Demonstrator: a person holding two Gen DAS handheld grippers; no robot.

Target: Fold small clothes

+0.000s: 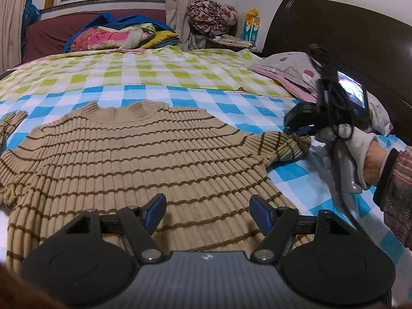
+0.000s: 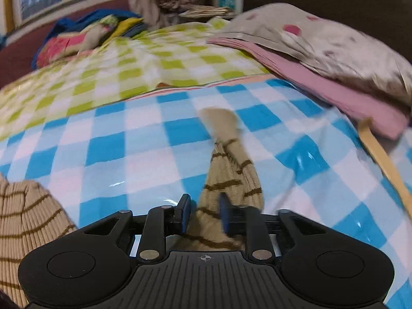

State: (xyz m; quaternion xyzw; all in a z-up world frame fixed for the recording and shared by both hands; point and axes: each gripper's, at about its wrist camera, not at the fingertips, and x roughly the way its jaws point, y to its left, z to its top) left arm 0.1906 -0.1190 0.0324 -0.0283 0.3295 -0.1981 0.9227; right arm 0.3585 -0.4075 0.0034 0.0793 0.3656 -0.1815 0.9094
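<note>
The right gripper (image 2: 203, 215) is pinching the sleeve (image 2: 231, 170) of the striped sweater (image 1: 144, 159), whose long axis is running straight ahead from between its fingers, cuff pointing away. The left gripper (image 1: 207, 211) is hovering with fingers spread over the sweater's body, which is lying flat on the checked bedsheet (image 1: 180, 92), collar pointing away from the fingers.

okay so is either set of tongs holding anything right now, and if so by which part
The right tongs grip the striped sweater by its sleeve. The left tongs are open above the sweater's body, holding nothing.
</note>
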